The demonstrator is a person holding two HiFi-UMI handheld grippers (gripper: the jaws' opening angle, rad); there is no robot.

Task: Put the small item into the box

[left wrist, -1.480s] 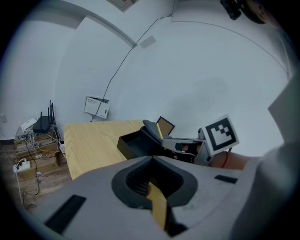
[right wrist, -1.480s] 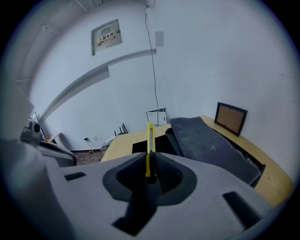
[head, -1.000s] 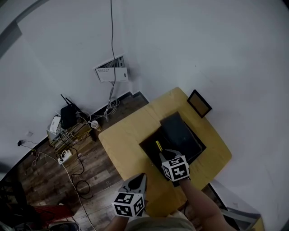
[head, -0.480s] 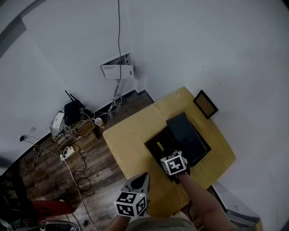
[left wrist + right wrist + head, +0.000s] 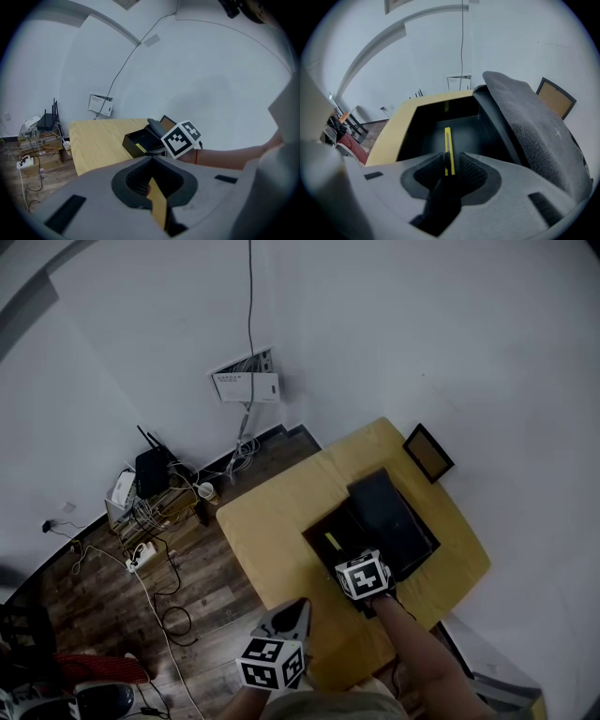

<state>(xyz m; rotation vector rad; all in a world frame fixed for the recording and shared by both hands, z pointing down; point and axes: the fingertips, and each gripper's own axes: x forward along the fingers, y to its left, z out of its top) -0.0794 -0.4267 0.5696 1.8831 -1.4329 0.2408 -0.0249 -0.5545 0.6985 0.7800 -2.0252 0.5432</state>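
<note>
Your right gripper is pinching the yellow strip inside the open black box. Your left gripper, at the near left, is clamping a tan card.

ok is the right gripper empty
No, the right gripper is shut on a yellow strip that reaches into the box.

The counter has a light wood-grain top, smooth and matt. The box is black with matt walls. Its lid is grey, felt-like cloth, slightly rough. The small item is a yellow, smooth strip. The left gripper and right gripper have grey matt plastic shells, and the tongs carry black ribbed pads. The floor is dark wood planking.
</note>
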